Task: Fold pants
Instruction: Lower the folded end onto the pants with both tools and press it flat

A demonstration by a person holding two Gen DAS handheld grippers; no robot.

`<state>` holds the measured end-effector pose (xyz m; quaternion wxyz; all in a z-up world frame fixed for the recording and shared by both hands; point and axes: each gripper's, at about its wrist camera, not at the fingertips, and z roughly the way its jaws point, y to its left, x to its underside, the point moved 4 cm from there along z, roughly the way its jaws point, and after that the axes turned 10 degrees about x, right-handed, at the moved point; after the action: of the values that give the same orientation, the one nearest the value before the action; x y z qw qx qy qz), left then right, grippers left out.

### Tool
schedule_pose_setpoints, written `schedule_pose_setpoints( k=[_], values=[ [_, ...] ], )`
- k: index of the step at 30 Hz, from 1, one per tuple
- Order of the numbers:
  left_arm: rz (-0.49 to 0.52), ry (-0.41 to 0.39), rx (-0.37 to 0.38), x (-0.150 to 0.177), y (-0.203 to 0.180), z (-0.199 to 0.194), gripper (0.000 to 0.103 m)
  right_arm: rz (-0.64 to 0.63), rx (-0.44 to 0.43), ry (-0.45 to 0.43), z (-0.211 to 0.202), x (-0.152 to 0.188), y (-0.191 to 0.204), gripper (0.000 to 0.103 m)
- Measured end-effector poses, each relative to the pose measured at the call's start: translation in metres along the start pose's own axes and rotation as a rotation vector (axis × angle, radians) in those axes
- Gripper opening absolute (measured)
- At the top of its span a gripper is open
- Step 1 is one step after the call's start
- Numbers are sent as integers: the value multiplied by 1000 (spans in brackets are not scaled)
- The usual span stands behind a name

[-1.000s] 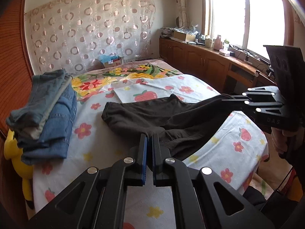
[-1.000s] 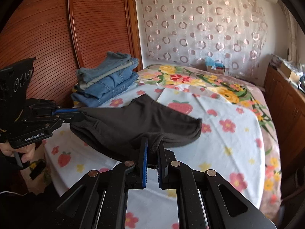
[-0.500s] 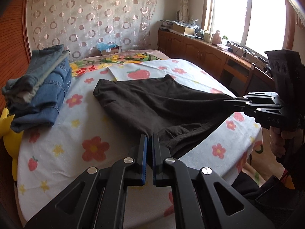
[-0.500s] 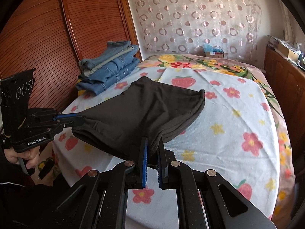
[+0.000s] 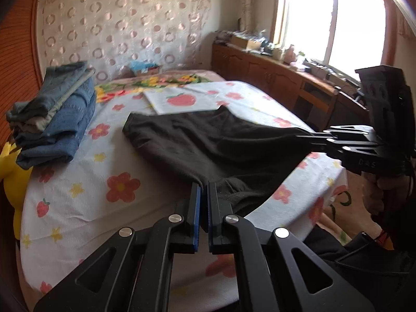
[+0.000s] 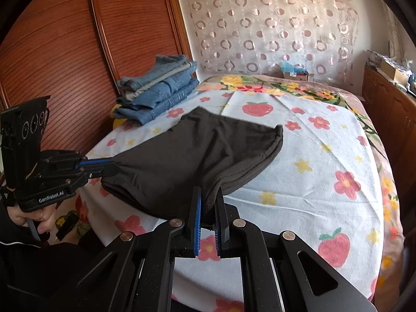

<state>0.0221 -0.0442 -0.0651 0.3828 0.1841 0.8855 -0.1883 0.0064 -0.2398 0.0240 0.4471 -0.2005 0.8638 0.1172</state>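
**Dark pants drawn back toward the foot of the bed**

The left gripper (image 5: 203,192) and the right gripper (image 6: 208,197) each stay pinched tight on a near corner of the dark pants (image 6: 208,150), stretching that edge taut between them. Over the last second both have pulled back and sunk a little, so the cloth lies flatter on the flowered bedsheet (image 6: 325,171). A stack of folded jeans (image 5: 57,114) waits beside. The next fold looks close.
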Motion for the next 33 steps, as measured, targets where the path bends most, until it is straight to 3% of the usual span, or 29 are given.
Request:
schedule_pose_setpoints(
  k=[11, 26, 33],
  values=[
    [20, -53, -5, -10, -7, -19, 5, 7, -8, -52, -18, 6, -4, 8],
    [-46, -51, -46, -51, 51, 34, 5, 37, 45, -60, 54, -35, -25, 8],
    [-30, -42, -74, -69, 64, 49, 5, 38, 73, -56, 84, -56, -31, 8]
  ],
)
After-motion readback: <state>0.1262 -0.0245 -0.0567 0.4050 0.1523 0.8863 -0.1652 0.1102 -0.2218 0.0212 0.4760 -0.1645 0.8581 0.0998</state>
